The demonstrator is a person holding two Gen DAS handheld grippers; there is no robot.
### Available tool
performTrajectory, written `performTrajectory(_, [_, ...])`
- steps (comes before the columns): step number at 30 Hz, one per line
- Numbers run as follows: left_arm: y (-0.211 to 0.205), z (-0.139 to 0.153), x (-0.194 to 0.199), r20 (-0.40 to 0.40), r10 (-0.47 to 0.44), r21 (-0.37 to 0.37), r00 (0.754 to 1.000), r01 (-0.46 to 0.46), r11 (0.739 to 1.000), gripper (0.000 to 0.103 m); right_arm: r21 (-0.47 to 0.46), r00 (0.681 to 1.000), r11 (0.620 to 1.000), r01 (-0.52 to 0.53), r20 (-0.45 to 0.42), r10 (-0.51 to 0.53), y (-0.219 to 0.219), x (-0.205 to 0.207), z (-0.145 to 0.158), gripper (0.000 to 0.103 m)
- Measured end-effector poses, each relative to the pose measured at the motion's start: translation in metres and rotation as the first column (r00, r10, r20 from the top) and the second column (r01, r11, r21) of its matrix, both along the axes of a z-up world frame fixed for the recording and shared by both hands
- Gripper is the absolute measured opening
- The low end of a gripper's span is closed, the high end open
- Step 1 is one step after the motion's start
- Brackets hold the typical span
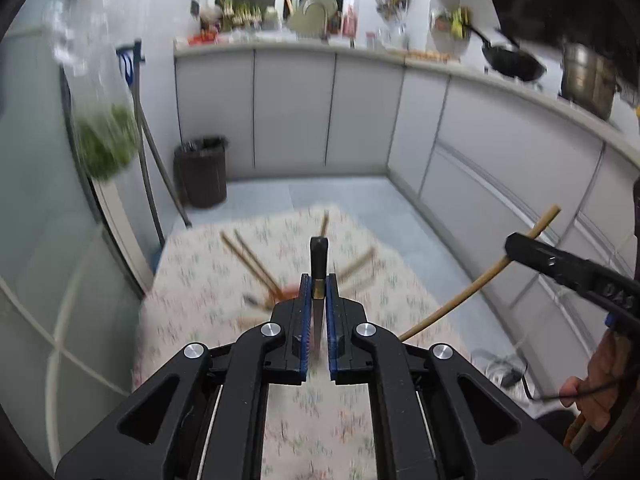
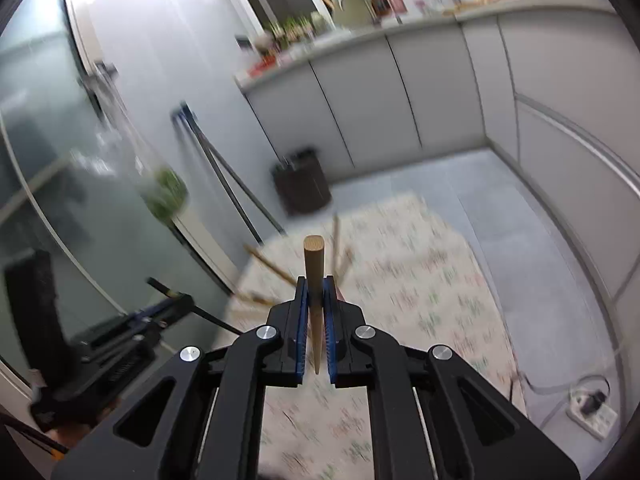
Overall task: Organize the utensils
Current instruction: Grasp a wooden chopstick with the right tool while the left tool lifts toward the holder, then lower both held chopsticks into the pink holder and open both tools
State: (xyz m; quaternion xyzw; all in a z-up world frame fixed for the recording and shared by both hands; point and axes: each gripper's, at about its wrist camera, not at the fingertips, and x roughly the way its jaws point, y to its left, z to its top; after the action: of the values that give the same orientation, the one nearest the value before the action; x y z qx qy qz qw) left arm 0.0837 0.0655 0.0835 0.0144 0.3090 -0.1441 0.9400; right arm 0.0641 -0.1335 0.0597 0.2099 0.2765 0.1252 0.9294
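Left hand-held gripper [image 1: 319,292] clamped on a knife [image 1: 319,264], black handle, brass collar, thin steel blade. Right hand-held gripper [image 2: 315,294] clamped on a round wooden chopstick [image 2: 314,280], above the floral-clothed table [image 2: 420,280].

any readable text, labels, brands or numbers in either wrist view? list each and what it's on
No text is readable in either view.
Raised marks on the side of the right gripper, seen from the left wrist: too blurred to read.
Labels on the bottles on the counter: too small and blurred to read.
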Motion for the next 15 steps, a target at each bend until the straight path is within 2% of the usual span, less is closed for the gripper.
performTrajectory(3, [0.003,0.017,0.011,0.045,0.025,-0.029,0.999,-0.024,0.999,0.006,0.022,0.996,1.000,0.019,0.082,-0.021,0.000,0.010,0.026,0.008])
performTrajectory(8, [0.007,0.020,0.043,0.053,0.074,-0.061,0.996,-0.071,0.996,0.006,0.014,0.991,0.999,0.040,0.126,-0.042,0.011,0.035,0.038,0.008])
performTrajectory(11, [0.007,0.009,0.067,0.032,0.091,-0.054,0.995,-0.089,0.995,0.006,-0.012,0.990,0.998,0.055,0.131,-0.053,0.021,0.056,0.032,0.008])
performTrajectory(14, [0.004,-0.016,0.090,-0.020,0.084,-0.058,0.996,-0.085,0.995,0.008,-0.020,0.993,0.999,0.045,0.108,-0.043,0.029,0.078,0.017,0.008])
performTrajectory(15, [0.002,-0.027,0.097,-0.044,0.088,-0.056,0.995,-0.090,0.994,0.012,-0.022,0.994,0.999,0.042,0.101,-0.040,0.030,0.083,0.012,0.008])
